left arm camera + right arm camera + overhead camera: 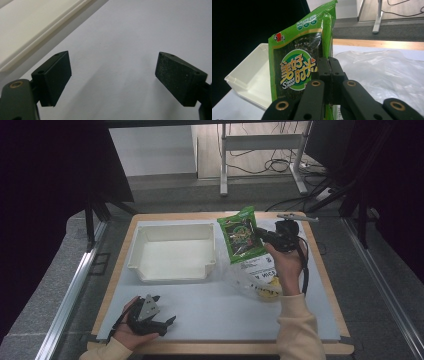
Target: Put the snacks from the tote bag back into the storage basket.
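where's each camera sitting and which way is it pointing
High view: above the person's side of the table, looking forward and down; both forearms and hands show.
Left gripper view: rides the left gripper, looking down at the table past open jaws.
Right gripper view: rides the right gripper, looking level at the green snack packet it clamps.
Shared: the white tray and the packet.

We see the tray (pixel 172 251) left of centre on the table (pixel 210 312) | snack packet (pixel 241 235) lifted just right of it | plastic bag (pixel 255 277) below the packet | left gripper (pixel 161 311) near the front edge.
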`<state>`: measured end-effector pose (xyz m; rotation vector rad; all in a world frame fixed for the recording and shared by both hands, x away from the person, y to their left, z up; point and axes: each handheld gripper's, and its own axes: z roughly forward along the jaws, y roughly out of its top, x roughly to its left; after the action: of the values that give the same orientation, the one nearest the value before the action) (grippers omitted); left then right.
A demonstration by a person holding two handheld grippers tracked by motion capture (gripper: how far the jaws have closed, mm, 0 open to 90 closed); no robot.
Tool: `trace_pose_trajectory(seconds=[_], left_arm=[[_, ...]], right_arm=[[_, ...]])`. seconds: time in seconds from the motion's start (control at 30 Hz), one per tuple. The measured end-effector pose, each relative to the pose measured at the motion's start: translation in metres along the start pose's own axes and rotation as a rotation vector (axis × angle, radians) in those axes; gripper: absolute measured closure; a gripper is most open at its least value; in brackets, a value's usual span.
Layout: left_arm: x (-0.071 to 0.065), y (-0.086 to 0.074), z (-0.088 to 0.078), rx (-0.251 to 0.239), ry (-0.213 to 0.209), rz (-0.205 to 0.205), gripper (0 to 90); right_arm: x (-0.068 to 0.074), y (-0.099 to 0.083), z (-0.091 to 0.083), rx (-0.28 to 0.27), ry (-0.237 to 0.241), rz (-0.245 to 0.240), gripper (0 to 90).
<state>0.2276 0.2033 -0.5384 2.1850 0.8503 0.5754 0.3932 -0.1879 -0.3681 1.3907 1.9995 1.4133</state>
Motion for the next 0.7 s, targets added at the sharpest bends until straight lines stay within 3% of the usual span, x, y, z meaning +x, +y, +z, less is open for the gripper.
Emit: trace_pose_trajectory(seconds=[0.7], left_arm=[[0.000,0.001,-0.001,-0.003,0.001,0.010,13.4]], right_arm=[[0.036,0.015,0.022,-0.004,0.062,-0.038,90.0]])
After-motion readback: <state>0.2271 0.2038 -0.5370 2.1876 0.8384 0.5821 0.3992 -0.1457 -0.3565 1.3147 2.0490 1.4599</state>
